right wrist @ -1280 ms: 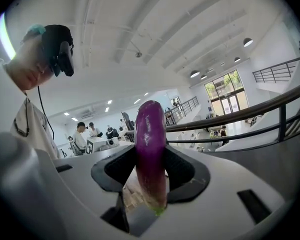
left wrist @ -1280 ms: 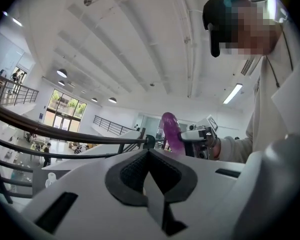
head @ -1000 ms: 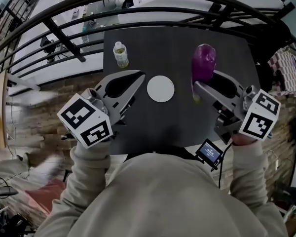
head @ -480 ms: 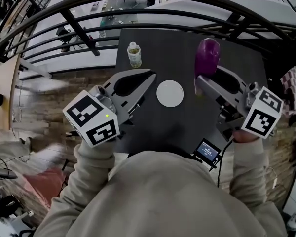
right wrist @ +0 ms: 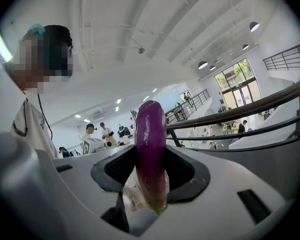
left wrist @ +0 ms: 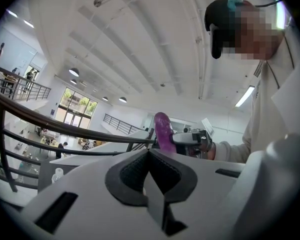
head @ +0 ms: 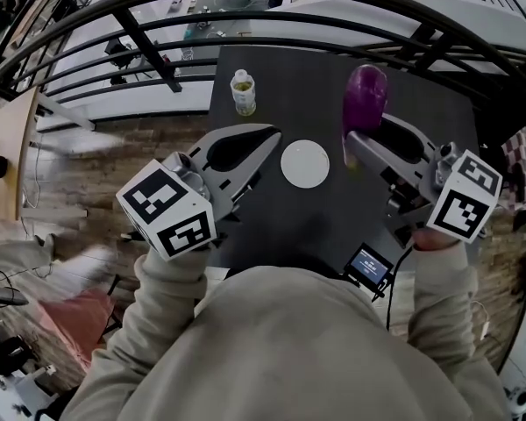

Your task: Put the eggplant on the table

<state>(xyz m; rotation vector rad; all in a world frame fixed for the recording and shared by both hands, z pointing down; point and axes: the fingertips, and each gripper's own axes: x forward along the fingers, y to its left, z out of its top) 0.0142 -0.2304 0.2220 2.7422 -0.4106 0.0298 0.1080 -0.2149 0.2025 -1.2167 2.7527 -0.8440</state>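
The purple eggplant (head: 365, 99) stands upright above the right half of the dark table (head: 421, 103), with my right gripper (head: 361, 140) shut on its lower part. In the right gripper view the eggplant (right wrist: 150, 149) is pressed between the two dark pads, green stem end down. My left gripper (head: 267, 135) hovers over the table's left half with its jaws closed together and nothing between them. The left gripper view shows its pads meeting at the tip of the left gripper (left wrist: 149, 154), and beyond it the eggplant (left wrist: 163, 130) held by the right gripper (left wrist: 190, 139).
A white round disc (head: 305, 163) lies on the table between the two grippers. A small bottle (head: 242, 92) stands at the far left of the table. Black railing bars (head: 149, 46) curve behind the table. A small screen (head: 369, 267) sits at the near edge.
My right gripper has carried the eggplant a little to the left, closer to the white disc. The left gripper has kept its place and stays shut.
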